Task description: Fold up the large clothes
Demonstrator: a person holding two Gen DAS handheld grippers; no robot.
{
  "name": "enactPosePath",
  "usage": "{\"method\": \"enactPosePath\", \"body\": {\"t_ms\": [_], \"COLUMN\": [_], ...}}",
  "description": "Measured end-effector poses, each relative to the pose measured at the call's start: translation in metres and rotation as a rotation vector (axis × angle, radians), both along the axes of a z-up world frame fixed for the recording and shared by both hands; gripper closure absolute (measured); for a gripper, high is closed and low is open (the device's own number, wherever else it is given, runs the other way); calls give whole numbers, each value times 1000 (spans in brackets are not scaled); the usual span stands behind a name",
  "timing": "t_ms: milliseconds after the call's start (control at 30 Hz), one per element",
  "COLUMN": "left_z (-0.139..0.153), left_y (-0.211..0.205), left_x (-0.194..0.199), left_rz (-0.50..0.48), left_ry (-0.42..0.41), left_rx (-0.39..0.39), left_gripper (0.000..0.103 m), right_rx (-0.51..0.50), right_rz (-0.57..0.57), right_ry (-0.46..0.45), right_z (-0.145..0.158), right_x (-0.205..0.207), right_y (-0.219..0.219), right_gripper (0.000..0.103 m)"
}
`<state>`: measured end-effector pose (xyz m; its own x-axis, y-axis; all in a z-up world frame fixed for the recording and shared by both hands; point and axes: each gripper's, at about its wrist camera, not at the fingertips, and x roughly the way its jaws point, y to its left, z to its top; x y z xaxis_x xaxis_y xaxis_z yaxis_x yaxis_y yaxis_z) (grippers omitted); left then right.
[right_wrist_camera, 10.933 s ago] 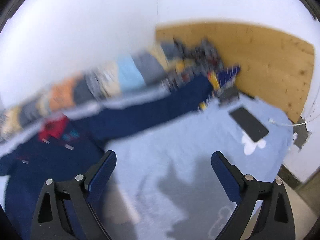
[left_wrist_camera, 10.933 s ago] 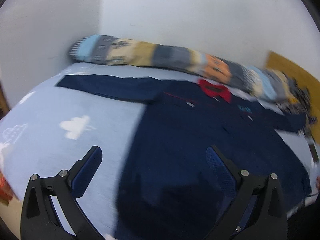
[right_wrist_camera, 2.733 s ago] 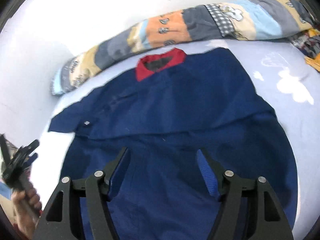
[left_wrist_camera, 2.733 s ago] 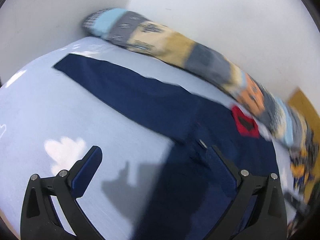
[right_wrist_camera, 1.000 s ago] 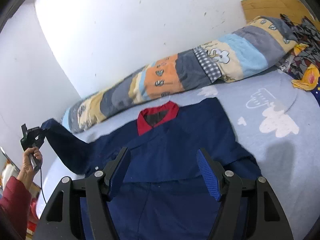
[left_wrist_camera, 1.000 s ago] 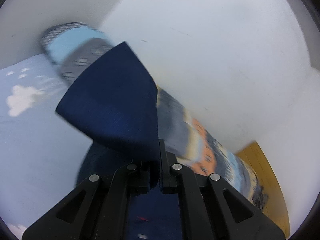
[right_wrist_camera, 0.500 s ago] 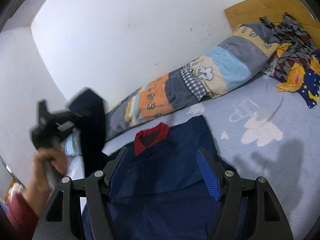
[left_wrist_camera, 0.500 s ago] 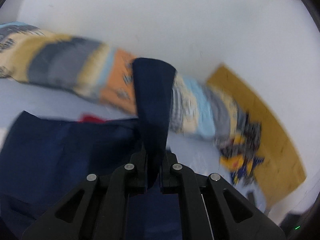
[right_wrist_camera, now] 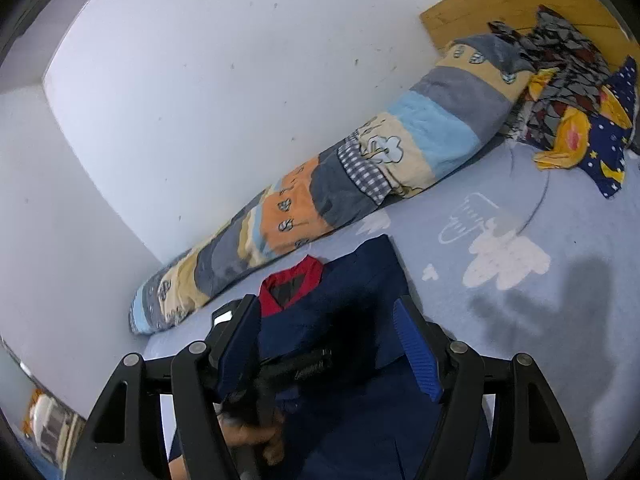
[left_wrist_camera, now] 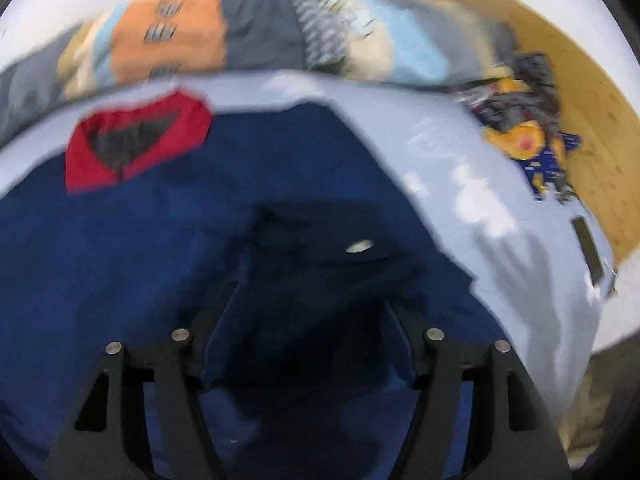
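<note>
A navy garment [left_wrist_camera: 120, 248] with a red collar [left_wrist_camera: 136, 140] lies flat on the light blue bed sheet [left_wrist_camera: 500, 264]. My left gripper [left_wrist_camera: 312, 332] hangs low over its right half, pointing down, and its jaws are opening. The dark sleeve end with a white button [left_wrist_camera: 358, 246] lies loose between and ahead of the fingers, folded across the body. In the right wrist view my right gripper [right_wrist_camera: 328, 344] hovers open above the garment [right_wrist_camera: 360, 280], near the collar [right_wrist_camera: 290, 284], holding nothing. The left gripper [right_wrist_camera: 298, 364] and the hand [right_wrist_camera: 256, 440] holding it show between the right fingers.
A rolled patchwork quilt [right_wrist_camera: 360, 176] runs along the white wall behind the garment. Patterned clothes [right_wrist_camera: 580, 100] are heaped by the wooden headboard [left_wrist_camera: 580, 100]. A dark phone [left_wrist_camera: 588, 248] lies near the bed's right edge. Bare cloud-print sheet [right_wrist_camera: 520, 280] spreads to the right.
The left gripper swung the sleeve from the left, across and down onto the garment's body, then its shut jaws parted and the sleeve dropped. The right gripper barely shifted.
</note>
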<state>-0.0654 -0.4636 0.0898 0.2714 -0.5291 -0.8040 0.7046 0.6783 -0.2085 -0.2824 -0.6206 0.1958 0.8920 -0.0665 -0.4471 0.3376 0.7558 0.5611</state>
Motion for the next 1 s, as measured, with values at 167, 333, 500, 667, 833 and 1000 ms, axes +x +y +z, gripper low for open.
{"method": "enactPosePath", "body": {"t_ms": [167, 333, 500, 667, 833, 1000], "left_z": [31, -21, -50, -24, -49, -57], "left_y": [23, 29, 38, 98, 176, 206], "left_x": [15, 38, 29, 31, 63, 63], "left_rz": [49, 163, 154, 206, 377, 392], "left_ry": [-73, -111, -99, -133, -109, -82], "left_rx": [-85, 160, 220, 145, 283, 295], "left_gripper": [20, 20, 19, 19, 18, 8], "right_rx": [51, 37, 45, 51, 54, 24], "right_rz": [-32, -32, -6, 9, 9, 34], "right_ry": [-3, 37, 94, 106, 135, 215], "right_z": [-5, -10, -20, -22, -27, -38], "right_x": [0, 12, 24, 23, 25, 38], "right_y": [-5, -1, 3, 1, 2, 10], "right_gripper": [32, 32, 32, 32, 31, 31]}}
